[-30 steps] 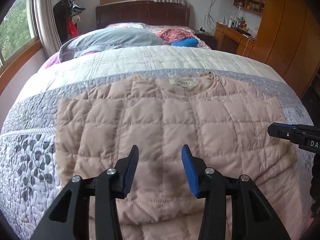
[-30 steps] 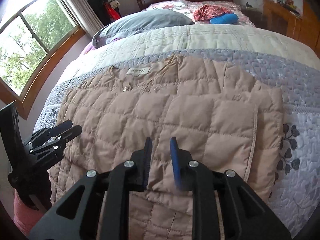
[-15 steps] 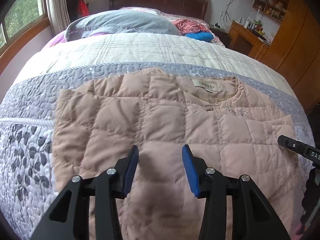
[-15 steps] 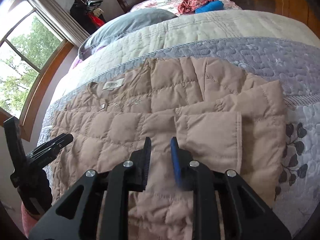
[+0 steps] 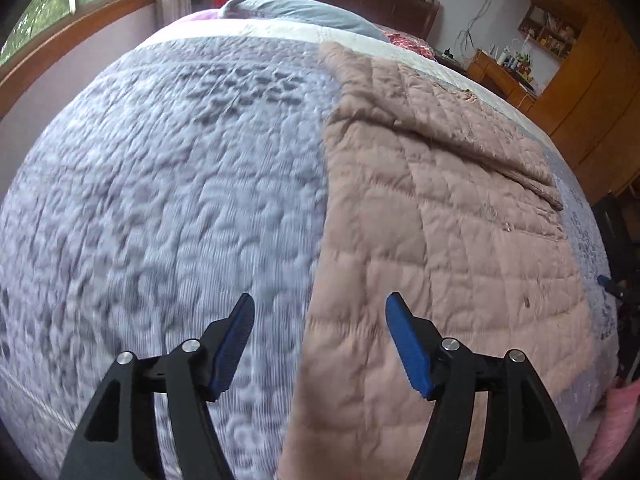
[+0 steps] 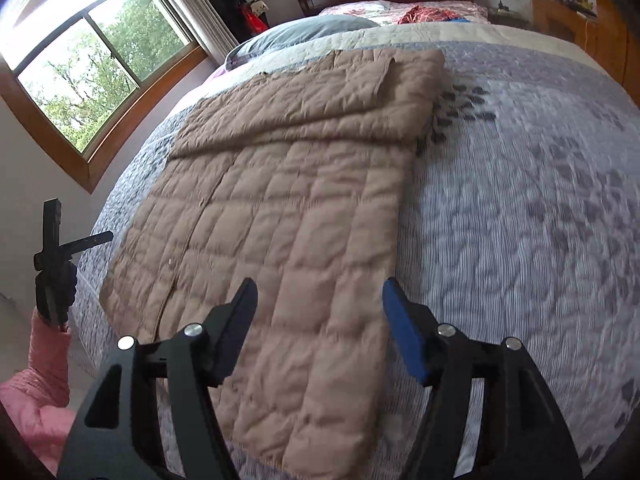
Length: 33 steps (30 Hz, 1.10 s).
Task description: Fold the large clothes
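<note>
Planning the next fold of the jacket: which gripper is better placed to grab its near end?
Probably the right gripper: it's open, and the jacket lies between its fingers. The left gripper, also open, straddles the jacket's edge, half over the quilt.

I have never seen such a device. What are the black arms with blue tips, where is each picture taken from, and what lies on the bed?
A person holds one hand-held gripper in each hand; each carries a camera looking along its two fingers. One picture comes from the left hand-held gripper, the other from the right hand-held gripper. Both are open and hold nothing. A beige quilted jacket, sleeves folded in, lies flat on the grey-patterned bedspread.
</note>
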### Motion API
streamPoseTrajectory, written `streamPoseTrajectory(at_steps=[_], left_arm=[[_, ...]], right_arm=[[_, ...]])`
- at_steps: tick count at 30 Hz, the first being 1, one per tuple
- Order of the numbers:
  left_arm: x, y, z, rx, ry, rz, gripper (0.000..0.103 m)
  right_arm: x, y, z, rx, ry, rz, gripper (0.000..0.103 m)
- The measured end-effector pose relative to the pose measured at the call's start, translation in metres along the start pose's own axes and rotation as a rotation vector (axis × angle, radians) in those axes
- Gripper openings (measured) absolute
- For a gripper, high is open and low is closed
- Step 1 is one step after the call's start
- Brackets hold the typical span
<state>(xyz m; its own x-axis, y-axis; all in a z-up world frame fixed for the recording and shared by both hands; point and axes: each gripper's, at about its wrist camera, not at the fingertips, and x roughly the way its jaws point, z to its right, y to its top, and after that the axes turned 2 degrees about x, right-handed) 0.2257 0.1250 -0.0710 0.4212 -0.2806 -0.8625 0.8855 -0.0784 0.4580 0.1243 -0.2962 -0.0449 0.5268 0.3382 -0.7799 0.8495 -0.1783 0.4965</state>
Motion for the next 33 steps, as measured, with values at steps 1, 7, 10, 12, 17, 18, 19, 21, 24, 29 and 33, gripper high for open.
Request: streamPoseTrajectory(at_steps=[1, 7, 10, 12, 17, 18, 19, 21, 24, 29, 33], left_arm=[[-0.004, -0.014, -0.008, -0.030, -0.027, 0.000, 0.069], [-0.010, -0.079, -0.012, -0.100, -0.127, 0.015, 0.071], [-0.007, -0.086, -0.006, -0.092, -0.142, 0.015, 0.072], [-0.003, -0.086, 0.000, -0.075, -0.125, 0.018, 0.073], [0.003, -0.085, 0.006, -0.069, -0.066, 0.023, 0.041], [0.003, -0.085, 0.005, -0.074, -0.085, 0.021, 0.025], [0.003, -0.086, 0.004, -0.088, -0.135, 0.016, 0.019], [-0.002, -0.089, 0.002, -0.102, -0.145, 0.034, 0.016], [-0.020, -0.095, 0.003, -0.101, -0.163, 0.071, 0.014], [-0.059, -0.121, 0.013, -0.026, -0.166, 0.110, 0.014], [-0.073, -0.148, 0.020, 0.016, -0.166, 0.106, 0.015]], right_arm=[[-0.005, -0.016, -0.001, 0.003, -0.003, -0.002, 0.068], [-0.010, -0.077, 0.010, 0.068, 0.014, -0.022, 0.069], [-0.003, -0.091, 0.017, 0.100, 0.035, -0.024, 0.068], [0.001, -0.095, 0.018, 0.108, 0.062, -0.025, 0.056], [0.012, -0.101, 0.014, 0.119, 0.095, -0.031, 0.016], [0.009, -0.102, 0.012, 0.114, 0.100, -0.023, 0.013], [0.006, -0.101, 0.011, 0.109, 0.100, -0.014, 0.012], [-0.002, -0.101, 0.006, 0.100, 0.111, 0.009, 0.010], [-0.016, -0.103, 0.000, 0.080, 0.133, 0.034, 0.009], [-0.039, -0.119, -0.008, 0.009, 0.150, 0.071, 0.009], [-0.041, -0.140, -0.005, -0.004, 0.110, 0.058, 0.009]])
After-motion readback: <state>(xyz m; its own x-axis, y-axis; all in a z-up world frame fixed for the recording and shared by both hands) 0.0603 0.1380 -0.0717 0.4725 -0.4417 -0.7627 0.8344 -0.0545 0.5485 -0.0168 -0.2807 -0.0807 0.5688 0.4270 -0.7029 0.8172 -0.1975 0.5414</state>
